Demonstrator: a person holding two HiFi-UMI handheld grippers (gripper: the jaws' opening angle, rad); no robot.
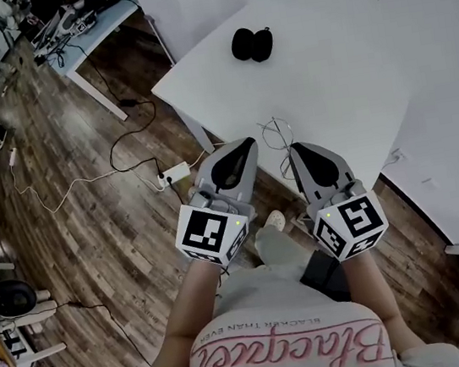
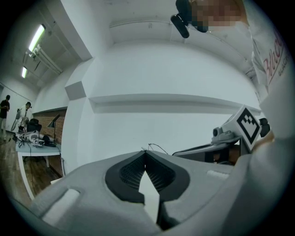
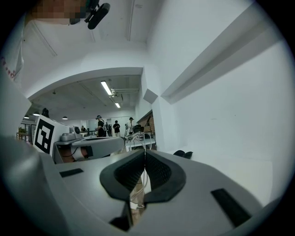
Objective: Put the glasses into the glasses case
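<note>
Glasses: thin wire frame, lying on the white tabletop right at its near corner edge, between the tips of your two grippers. Glasses case is black and sits farther back on the same tabletop, well apart from the glasses.

Your left gripper: fingers pressed together, nothing between them. Its own view shows the tips meeting, with a bit of the wire frame sticking up just past them. Its tip is just beside the glasses on their left.

Your right gripper: fingers pressed together at the tips too. The wire frame shows through the slit below the tips, lying under or just ahead of the nose. Can't tell whether it touches the frame. The case shows in that view as a small dark shape off to the right on the tabletop.

Both grippers point at the corner from the floor side. Wood floor lies below, with a power strip and cables on it.
</note>
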